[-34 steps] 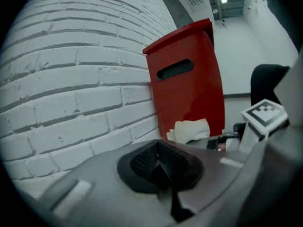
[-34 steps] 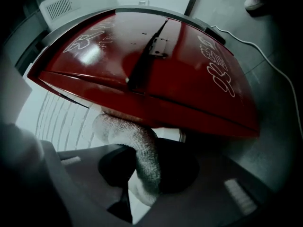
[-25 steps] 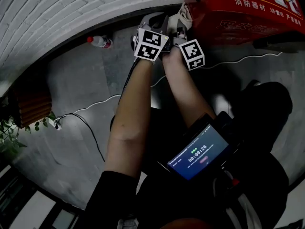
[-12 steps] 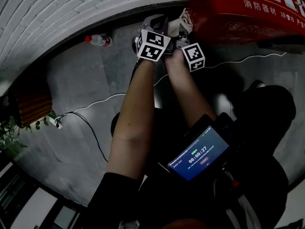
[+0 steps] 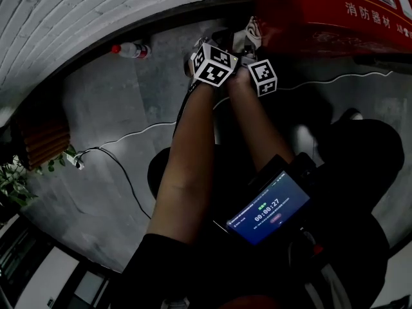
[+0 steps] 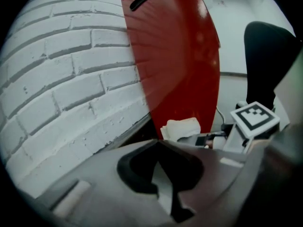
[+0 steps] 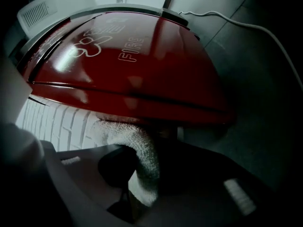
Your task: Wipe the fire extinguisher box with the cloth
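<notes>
The red fire extinguisher box [image 5: 335, 18] stands on the floor against the white brick wall, at the head view's top right. A pale cloth [image 5: 250, 29] is pressed to the box's left end. My right gripper [image 5: 250, 47] is shut on it. In the right gripper view the cloth [image 7: 142, 150] runs from the jaws up to the box's lower red edge [image 7: 142, 74]. My left gripper [image 5: 209, 44] sits close beside the right one, shut with nothing in it. The left gripper [image 6: 158, 143] faces the box's narrow side [image 6: 180, 56], with the cloth [image 6: 182, 128] ahead of it.
A plastic bottle with a red cap [image 5: 132, 49] lies at the wall's foot, left of the grippers. A white cable [image 5: 129, 140] crosses the grey floor. A leafy plant [image 5: 13, 179] is at the far left. A lit screen [image 5: 267, 208] hangs at the person's waist.
The left gripper has drawn in closer beside the right one and its marker cube has turned. The cloth stays held against the box's left end.
</notes>
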